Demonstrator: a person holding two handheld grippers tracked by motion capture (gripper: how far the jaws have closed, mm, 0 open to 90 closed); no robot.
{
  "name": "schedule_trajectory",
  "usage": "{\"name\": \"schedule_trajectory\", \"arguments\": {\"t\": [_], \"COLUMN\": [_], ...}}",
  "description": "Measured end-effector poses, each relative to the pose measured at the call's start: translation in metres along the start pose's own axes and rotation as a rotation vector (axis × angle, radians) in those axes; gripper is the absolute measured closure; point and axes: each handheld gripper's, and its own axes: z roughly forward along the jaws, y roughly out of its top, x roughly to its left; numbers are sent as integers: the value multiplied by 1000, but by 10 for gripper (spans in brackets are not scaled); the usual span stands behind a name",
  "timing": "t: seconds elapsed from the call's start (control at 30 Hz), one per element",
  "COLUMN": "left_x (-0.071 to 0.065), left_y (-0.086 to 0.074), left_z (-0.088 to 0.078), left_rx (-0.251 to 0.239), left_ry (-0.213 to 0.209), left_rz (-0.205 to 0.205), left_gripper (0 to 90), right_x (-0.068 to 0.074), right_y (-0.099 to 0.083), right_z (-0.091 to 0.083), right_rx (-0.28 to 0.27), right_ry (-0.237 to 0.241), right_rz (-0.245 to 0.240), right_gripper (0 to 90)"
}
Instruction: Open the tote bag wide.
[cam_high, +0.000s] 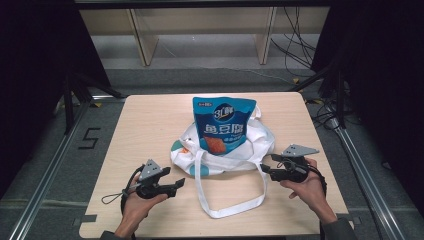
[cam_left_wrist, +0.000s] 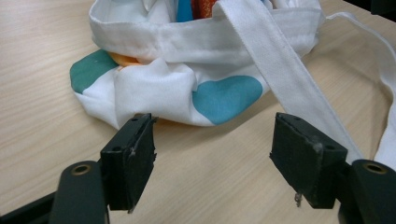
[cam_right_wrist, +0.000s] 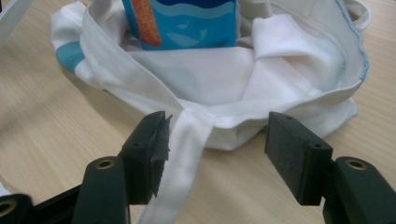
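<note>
L gripper (cam_high: 176, 184) and R gripper (cam_high: 264, 169) are sitting near the table (cam_high: 150, 120) front edge, fingers (cam_left_wrist: 133, 158) released on both, nothing between them. White tote bag (cam_high: 220, 152) is lying mid-table, mouth facing the person, handle loop (cam_high: 227, 200) trailing toward them. Risk: a strap is lying by the R fingers (cam_right_wrist: 149, 149), so closing could be snagging strap, not rim. Blue snack pouch (cam_high: 223, 125) is sticking out the far side, long axis running front-to-back, top pointing away; a tug could be spilling it.

The blue foil snack bag (cam_high: 223, 124) standing in the white cloth tote bag (cam_high: 250, 150) reads "3口脆" in a round badge, with large white characters "鱼豆腐" below. Grey floor beside the tabletop bears a dark "5" (cam_high: 89, 138).
</note>
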Motion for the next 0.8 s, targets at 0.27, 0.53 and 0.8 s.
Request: {"name": "schedule_trajectory", "arguments": {"t": [0.27,0.53,0.8], "left_x": [-4,-14,-31], "left_y": [-9,-17,-24], "left_z": [-5,-4,-8], "left_rx": [-12,-1,13], "left_ry": [-10,-19,-78], "left_rz": [-4,21,30], "left_gripper": [256,211,198], "right_x": [9,14,17], "right_y": [-2,-6,-13], "right_z": [3,-5,-8], "right_rx": [18,-8,5], "right_ry": [-1,11,16], "right_rz": [-15,-44,-65], "right_gripper": [391,387,381]}}
